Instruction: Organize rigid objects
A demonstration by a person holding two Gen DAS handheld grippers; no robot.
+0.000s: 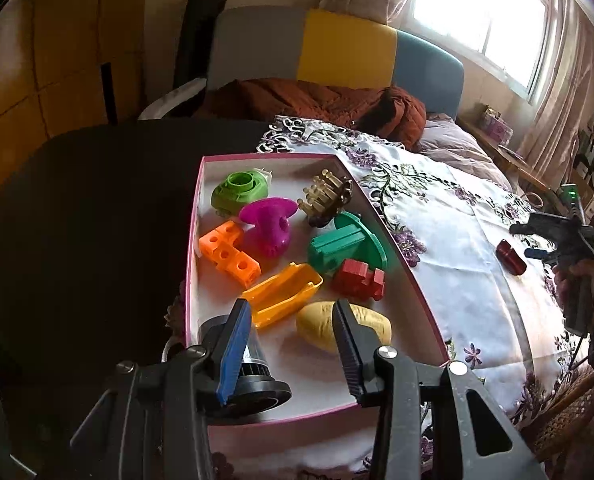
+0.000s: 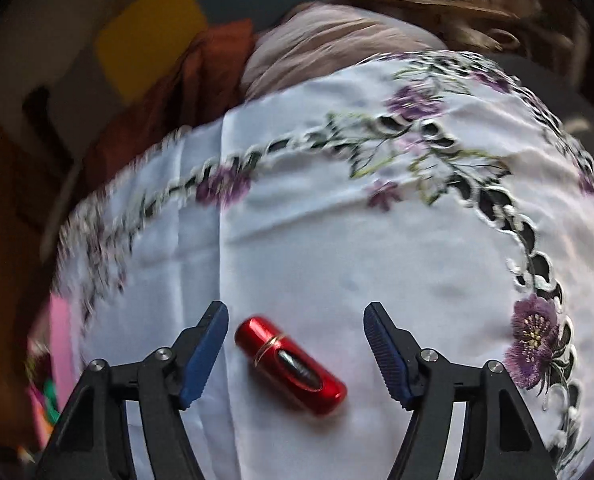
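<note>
Jaws of the right gripper (image 2: 295, 354) stand wide apart over a red tube (image 2: 291, 364), which lies slantwise on the flowered cloth (image 2: 337, 240) between the pads and touches neither. This straddling stance suits a pinch across the tube's narrow width, judged the step in hand. Jaws of the left gripper (image 1: 293, 344) are partly open and grip nothing; they hover over the near end of the pink-edged box (image 1: 397, 240), above a yellow oval piece (image 1: 373, 326) and beside a black funnel-shaped part (image 1: 253, 376), probably waiting at the collection point.

Sorted pieces lie loose in the box: an orange block (image 1: 227, 254), a magenta piece (image 1: 269, 226), a green ring (image 1: 239, 192), a red block (image 1: 359, 280). The tube, apparently the last thing outside, rests well apart from the box on the cloth.

Left wrist view alone shows the box's contents and, at its right edge, the right gripper beside the tube. Right wrist view alone shows the clearance between pads and tube; of the box it shows only a blurred pink strip at its left edge.
</note>
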